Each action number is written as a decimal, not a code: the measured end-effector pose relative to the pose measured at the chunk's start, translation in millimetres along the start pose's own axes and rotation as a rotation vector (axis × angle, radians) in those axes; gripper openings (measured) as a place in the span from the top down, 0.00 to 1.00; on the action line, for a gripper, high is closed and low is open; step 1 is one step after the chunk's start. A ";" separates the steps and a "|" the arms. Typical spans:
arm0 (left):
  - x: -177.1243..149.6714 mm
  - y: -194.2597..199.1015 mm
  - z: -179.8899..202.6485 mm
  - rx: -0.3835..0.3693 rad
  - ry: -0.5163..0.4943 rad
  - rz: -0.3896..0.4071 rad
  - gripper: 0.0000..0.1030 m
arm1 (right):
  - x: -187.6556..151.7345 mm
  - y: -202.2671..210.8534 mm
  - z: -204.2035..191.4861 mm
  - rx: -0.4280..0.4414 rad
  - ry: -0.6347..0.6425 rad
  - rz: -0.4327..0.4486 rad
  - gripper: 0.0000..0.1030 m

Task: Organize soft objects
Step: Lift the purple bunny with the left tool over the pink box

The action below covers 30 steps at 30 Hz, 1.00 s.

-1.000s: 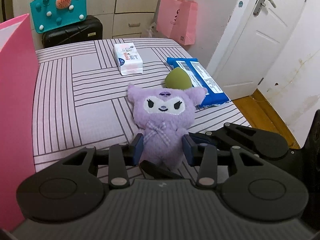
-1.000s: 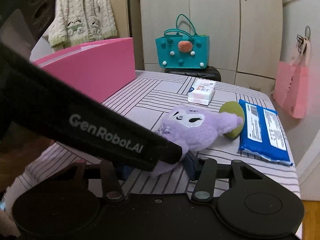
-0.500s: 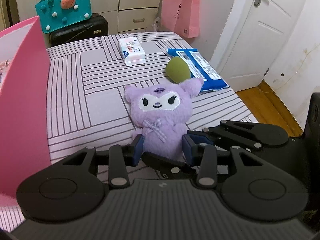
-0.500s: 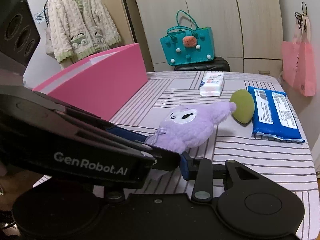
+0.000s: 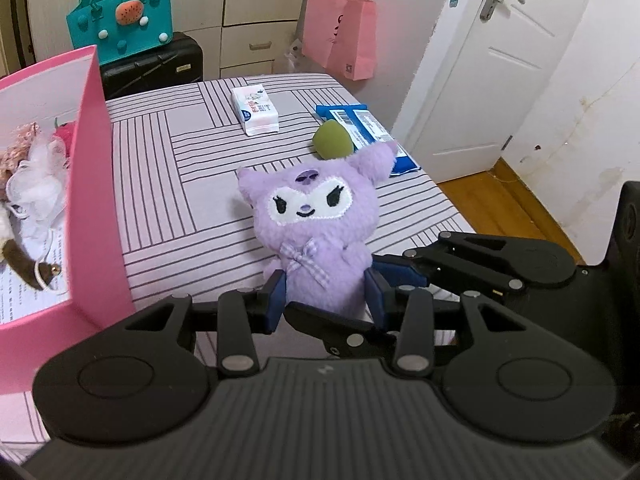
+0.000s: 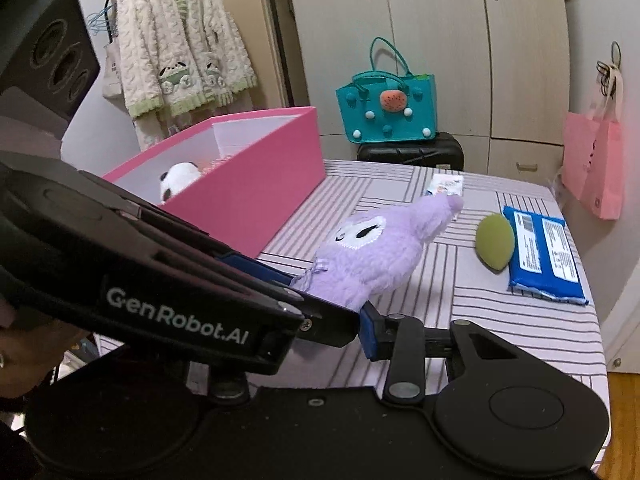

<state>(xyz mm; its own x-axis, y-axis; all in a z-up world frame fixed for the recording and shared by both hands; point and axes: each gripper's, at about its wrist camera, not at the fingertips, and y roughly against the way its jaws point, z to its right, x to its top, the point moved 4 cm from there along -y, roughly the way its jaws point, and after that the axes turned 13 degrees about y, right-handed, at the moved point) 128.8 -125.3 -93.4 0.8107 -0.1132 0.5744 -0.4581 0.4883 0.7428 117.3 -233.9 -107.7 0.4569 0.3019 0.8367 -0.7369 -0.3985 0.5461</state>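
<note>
The purple plush (image 5: pixel 316 232) is up off the striped table (image 5: pixel 168 184), lifted clear of the cloth, and both grippers have a piece of it. The left gripper (image 5: pixel 326 296) has its blue pads pressed into either side of the toy's lower body, fingers closed in to the width of that soft belly. The right gripper (image 6: pixel 320 304) comes in from the side; one blue pad sits against the plush's underside, but the left gripper's black body crosses in front of the other finger, so I can't tell how far it is closed.

Over to the pink box (image 5: pixel 92 184), standing open just to the left of the plush. Inside: a white frilly bundle (image 5: pixel 36 184), something pink-red (image 5: pixel 64 136) behind it, a brown furry piece (image 5: pixel 20 264) with a ring near the front, printed paper lining the bottom. From the right wrist view a small panda toy (image 6: pixel 178 178) peeks over the box wall.

The plush itself: fluffy lilac fur, white face patch with slanted black eyes and a tiny smile, two pointed ears, a checked bow at the neck.

Beyond it on the table lie a green egg-shaped sponge (image 5: pixel 332 144), touching a blue wipes pack (image 5: pixel 368 128), and a white tissue pack (image 5: pixel 256 110) further back.
</note>
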 end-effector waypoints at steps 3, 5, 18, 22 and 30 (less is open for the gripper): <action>1.3 12.3 -4.9 -0.017 0.007 -0.001 0.61 | 8.6 4.5 -9.3 0.002 0.021 -0.006 0.56; 1.9 20.6 -7.3 -0.024 0.008 0.003 0.61 | 15.6 7.3 -16.5 0.001 0.051 -0.005 0.56; 18.4 99.5 -35.3 -0.012 0.013 0.101 0.61 | 85.1 22.1 -71.7 0.019 0.232 0.078 0.56; 24.9 120.5 -53.0 0.017 0.044 0.150 0.61 | 107.9 12.1 -88.9 0.060 0.260 0.100 0.56; 45.4 129.6 -112.4 0.068 0.156 0.145 0.60 | 140.3 -37.8 -109.6 0.175 0.256 0.047 0.56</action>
<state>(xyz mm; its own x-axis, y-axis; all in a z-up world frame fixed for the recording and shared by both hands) 147.2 30.1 -9.8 0.7790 0.0913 0.6204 -0.5928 0.4298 0.6811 154.6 -81.5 -15.4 0.2673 0.4790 0.8362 -0.6473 -0.5535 0.5240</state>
